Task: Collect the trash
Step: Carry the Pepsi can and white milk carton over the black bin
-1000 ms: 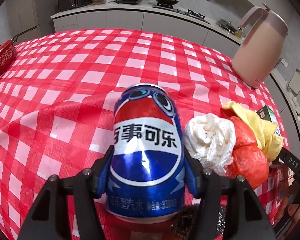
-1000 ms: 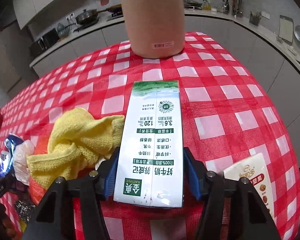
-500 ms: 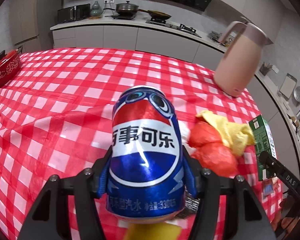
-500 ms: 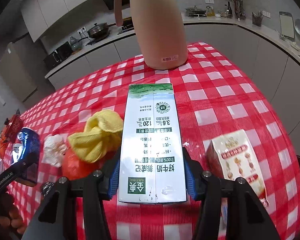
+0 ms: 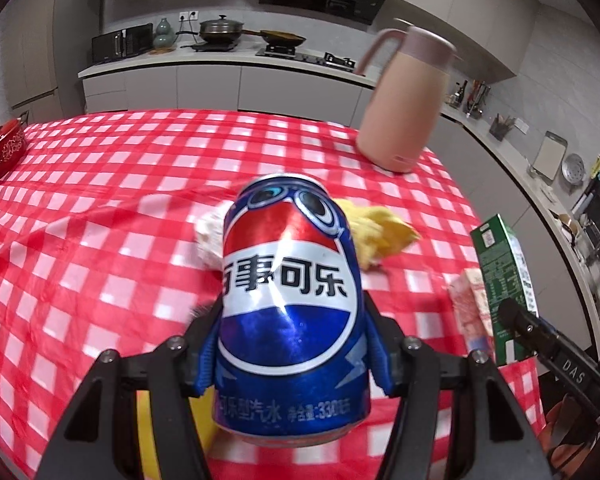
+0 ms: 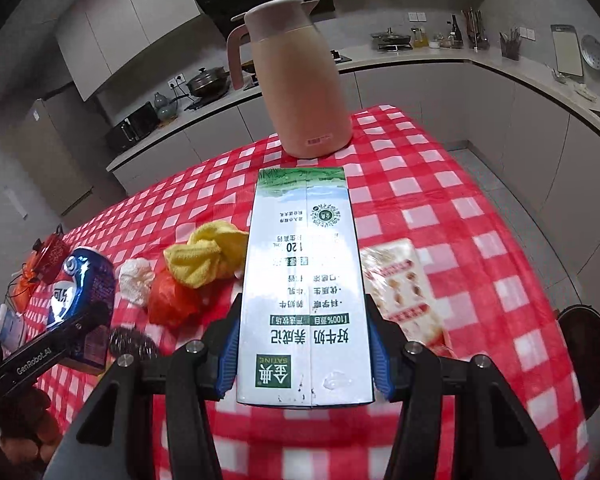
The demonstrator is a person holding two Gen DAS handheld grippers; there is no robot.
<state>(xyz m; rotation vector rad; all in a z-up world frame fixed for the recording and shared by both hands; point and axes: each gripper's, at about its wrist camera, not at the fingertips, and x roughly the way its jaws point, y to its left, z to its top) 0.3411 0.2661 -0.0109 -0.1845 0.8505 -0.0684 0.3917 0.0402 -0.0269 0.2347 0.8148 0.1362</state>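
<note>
My left gripper [image 5: 290, 350] is shut on a blue, red and white Pepsi can [image 5: 290, 300], held clear above the red-checked tablecloth [image 5: 100, 240]. My right gripper [image 6: 304, 344] is shut on a white and green milk carton [image 6: 304, 280], also lifted off the table. The can [image 6: 84, 292] shows at the left of the right wrist view, and the carton [image 5: 504, 280] at the right of the left wrist view. Left on the cloth are a yellow rag [image 6: 208, 256], an orange plastic bag [image 6: 172, 300], a crumpled white tissue [image 6: 136, 280], a snack packet [image 6: 404, 292] and a steel scourer [image 6: 134, 342].
A tall pink thermos jug [image 5: 404, 100] stands at the far side of the table. A red pot [image 5: 2, 148] sits at the far left edge. Kitchen counters with a stove and pans run behind. A dark round stool [image 6: 584, 332] stands right of the table.
Both grippers have pulled back and risen with the can and the carton. The rag, bag and tissue now lie farther off, and the snack packet has come into view.
</note>
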